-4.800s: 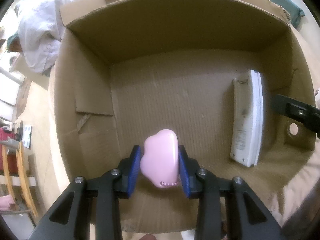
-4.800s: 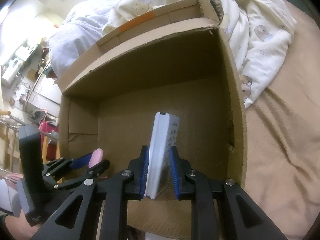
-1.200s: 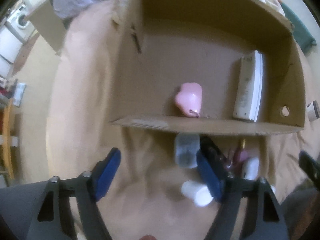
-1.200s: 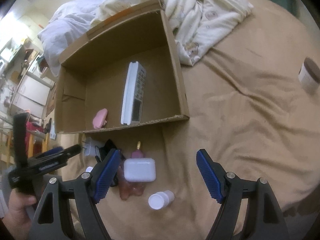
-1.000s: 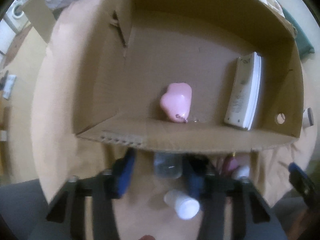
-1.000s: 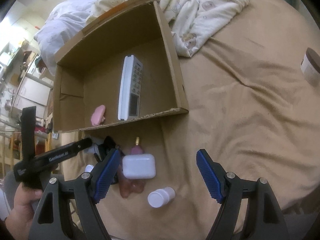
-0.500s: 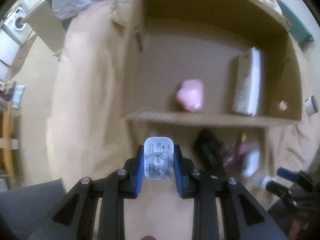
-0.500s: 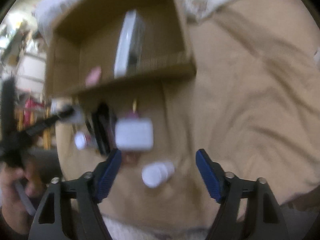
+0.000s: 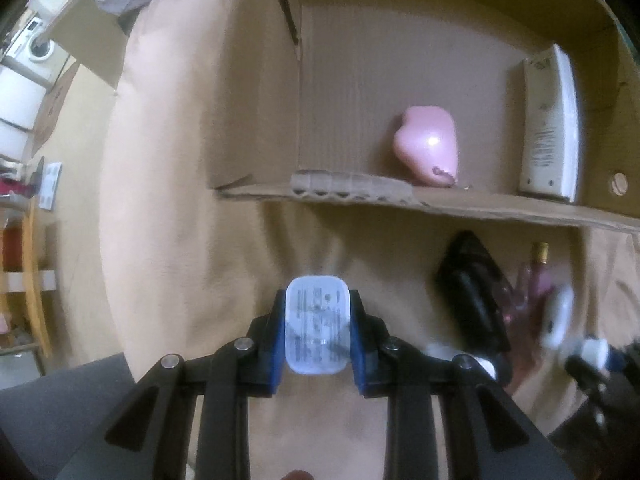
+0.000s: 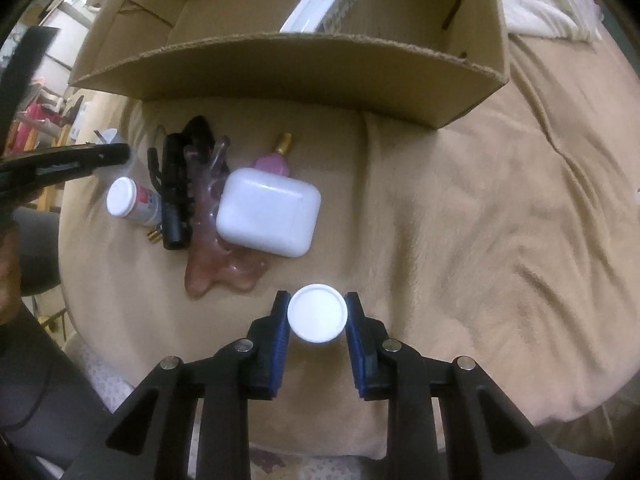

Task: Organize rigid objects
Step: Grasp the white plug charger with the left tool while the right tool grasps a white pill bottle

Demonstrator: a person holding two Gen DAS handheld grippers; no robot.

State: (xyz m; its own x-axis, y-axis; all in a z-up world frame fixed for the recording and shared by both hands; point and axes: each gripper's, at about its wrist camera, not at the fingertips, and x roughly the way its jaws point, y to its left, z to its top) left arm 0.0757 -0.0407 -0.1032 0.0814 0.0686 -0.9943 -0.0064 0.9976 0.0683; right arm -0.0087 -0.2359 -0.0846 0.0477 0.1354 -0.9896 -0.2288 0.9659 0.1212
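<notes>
My left gripper (image 9: 318,330) is shut on a white plug adapter (image 9: 318,322) and holds it over the tan blanket, in front of the cardboard box (image 9: 400,200). A pink heart-shaped case (image 9: 426,148) and a white remote (image 9: 548,120) lie inside the box. My right gripper (image 10: 317,316) points down at the blanket. Its jaws are closing, and both blue pads touch the round white cap of a small bottle (image 10: 317,313). One of the left gripper's black fingers (image 10: 100,156) shows at the left of the right wrist view.
A white earbuds case (image 10: 268,212), a pink perfume bottle (image 10: 274,162), a black device (image 10: 176,192), a clear pinkish piece (image 10: 224,268) and another white-capped bottle (image 10: 124,200) lie clustered before the box's front wall (image 10: 300,68). Rumpled bedding (image 10: 548,4) lies at the far right.
The left gripper shut on the plug adapter and now holds it clear of the pile. The right gripper dropped toward the blanket and closed from wide open around the white-capped bottle.
</notes>
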